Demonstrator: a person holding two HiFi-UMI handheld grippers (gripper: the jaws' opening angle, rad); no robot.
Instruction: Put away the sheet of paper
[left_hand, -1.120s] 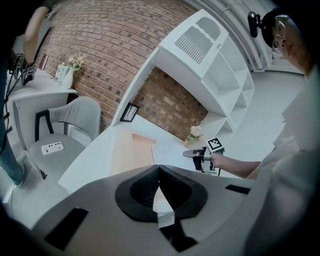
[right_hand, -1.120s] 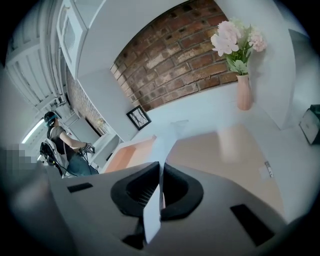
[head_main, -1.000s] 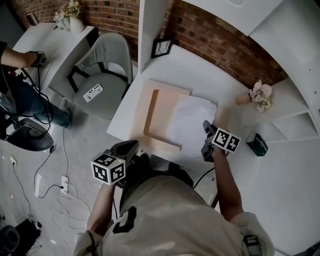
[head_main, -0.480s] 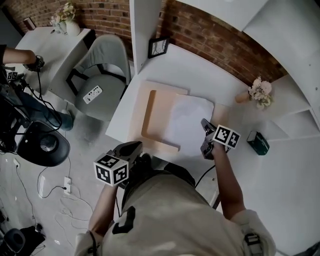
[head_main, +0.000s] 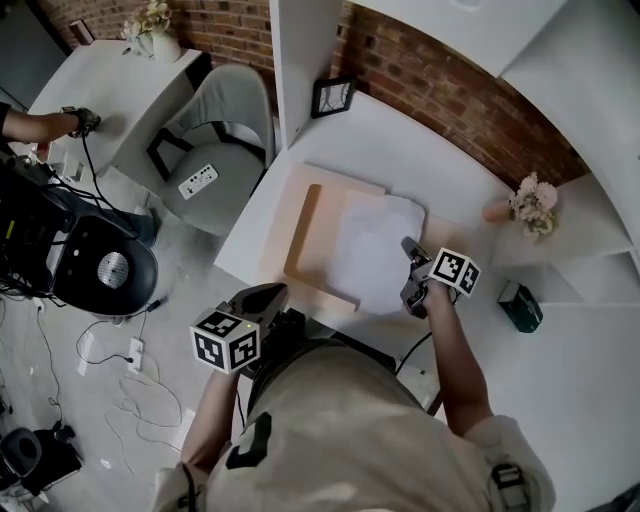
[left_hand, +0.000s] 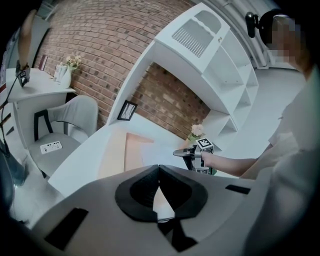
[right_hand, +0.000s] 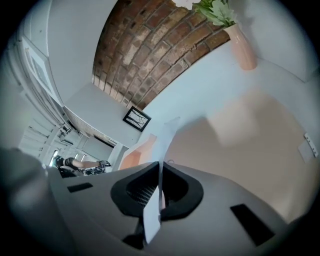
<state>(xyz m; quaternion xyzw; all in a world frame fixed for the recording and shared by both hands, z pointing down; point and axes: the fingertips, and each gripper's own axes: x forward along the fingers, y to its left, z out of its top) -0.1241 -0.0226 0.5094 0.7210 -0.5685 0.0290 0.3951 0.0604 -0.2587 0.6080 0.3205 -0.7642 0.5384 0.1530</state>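
- The right gripper (head_main: 410, 272) has its jaws clamped on the near-right edge of the sheet of paper (head_main: 372, 243).
- The sheet lies across the wooden tray (head_main: 303, 238).
- The left gripper (head_main: 266, 296) hangs near-left of the desk, jaws together and empty.

The left gripper (left_hand: 159, 169) fills the near edge of the picture, its dark jaws closed tip to tip with nothing between them. Beyond them lies a white desk (left_hand: 92, 152) bearing a pale wooden tray (left_hand: 132, 154), and on the tray a sheet of paper (left_hand: 161, 154). The right gripper (left_hand: 178, 151) reaches in from the right on a bare forearm, its tips at the sheet's right edge. Further off, a framed picture (left_hand: 127, 110) leans against the brick wall (left_hand: 95, 55), and a vase of flowers (left_hand: 196, 132) stands right of it. Left of the desk is a grey chair (left_hand: 70, 122).
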